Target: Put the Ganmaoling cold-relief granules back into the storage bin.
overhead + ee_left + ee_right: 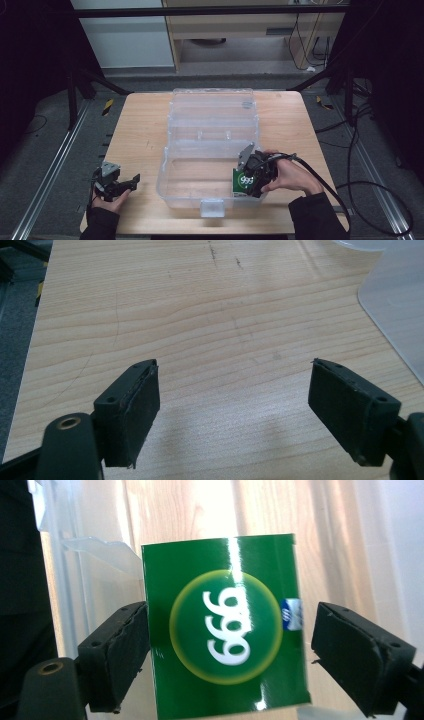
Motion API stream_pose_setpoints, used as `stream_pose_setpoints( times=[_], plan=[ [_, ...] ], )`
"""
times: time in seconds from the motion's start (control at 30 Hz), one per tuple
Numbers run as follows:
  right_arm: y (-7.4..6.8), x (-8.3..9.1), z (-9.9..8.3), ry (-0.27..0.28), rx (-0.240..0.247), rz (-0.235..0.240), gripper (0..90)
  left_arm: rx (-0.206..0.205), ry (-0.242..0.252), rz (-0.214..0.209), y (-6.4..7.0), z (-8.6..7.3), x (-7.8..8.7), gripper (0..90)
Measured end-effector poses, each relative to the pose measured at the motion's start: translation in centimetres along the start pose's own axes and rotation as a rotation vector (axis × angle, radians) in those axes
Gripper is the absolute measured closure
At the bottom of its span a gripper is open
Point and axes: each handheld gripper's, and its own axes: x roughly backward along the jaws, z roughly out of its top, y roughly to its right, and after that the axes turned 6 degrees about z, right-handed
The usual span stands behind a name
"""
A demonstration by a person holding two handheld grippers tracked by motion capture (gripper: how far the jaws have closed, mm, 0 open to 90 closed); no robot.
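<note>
A green box [225, 635] with a white "999" in a yellow ring sits in the front right corner of the clear plastic case [212, 150]. My right gripper [230, 630] is open around the green box [242, 182]; the left jaw is at its edge and the right jaw stands a little off it. In the high view the right gripper [250, 180] leans over the case's right wall. My left gripper [131, 181] rests open over bare wood left of the case, and the left gripper view shows nothing between the jaws of this left gripper [235, 390].
The case's lid [214, 107] lies open toward the far side of the wooden table [140, 125]. Its front latch [211, 206] juts toward the near edge. A corner of the case [395, 305] lies ahead and to the right of the left jaws. Cables trail off the table's right side.
</note>
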Motion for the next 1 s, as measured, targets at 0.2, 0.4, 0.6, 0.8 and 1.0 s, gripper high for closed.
stream_pose_setpoints(
  times=[0.2, 0.4, 0.6, 0.8, 1.0],
  plan=[
    [-0.4, 1.3, -0.5, 0.052, -0.025, -0.012, 14.8, 0.000, 0.001, 0.000, 0.0, 0.0, 0.0, 20.0],
    [-0.6, 2.7, -1.2, 0.124, -0.072, -0.069, 11.2, 0.000, 0.003, 0.002, 0.0, 0.0, 0.1, 20.0],
    [-0.9, 3.9, -2.7, 0.222, -0.121, -0.120, 10.9, 0.000, 0.002, 0.001, 0.0, 0.0, 0.0, 20.0],
    [-0.9, 4.3, -4.8, 0.293, -0.191, -0.192, 8.7, 0.000, 0.001, 0.003, 0.0, 0.0, 0.0, 20.0],
    [-1.0, 4.6, -7.2, 0.382, -0.295, -0.280, 7.6, 0.000, 0.001, 0.004, 0.0, 0.0, 0.0, 20.0]
  ],
)
